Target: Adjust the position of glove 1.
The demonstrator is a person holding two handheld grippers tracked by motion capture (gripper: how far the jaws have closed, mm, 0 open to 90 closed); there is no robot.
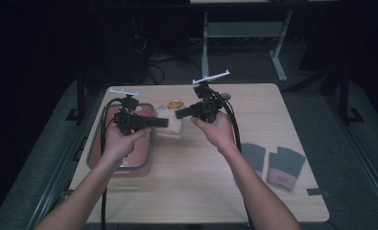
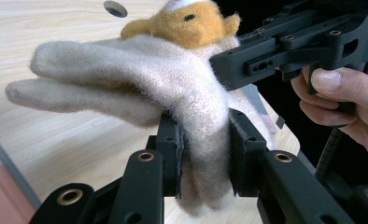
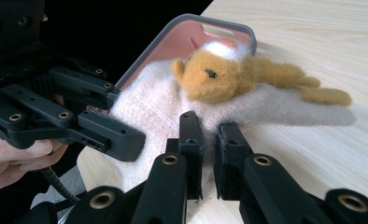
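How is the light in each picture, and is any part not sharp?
High view: dim, dark surroundings, the cream glove soft and small. Left gripper view: bright; the glove's fuzz sharp, the near jaws blurred. Right gripper view: bright; the orange plush animal sharp, a soft shadow under it on the table.

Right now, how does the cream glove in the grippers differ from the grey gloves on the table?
The cream glove is pale and fuzzy with an orange plush animal on it; the grey gloves are dark with pinkish cuffs. The cream glove is held off the table, pinched by the left gripper and right gripper; the grey gloves lie flat and untouched. Both are knit gloves.
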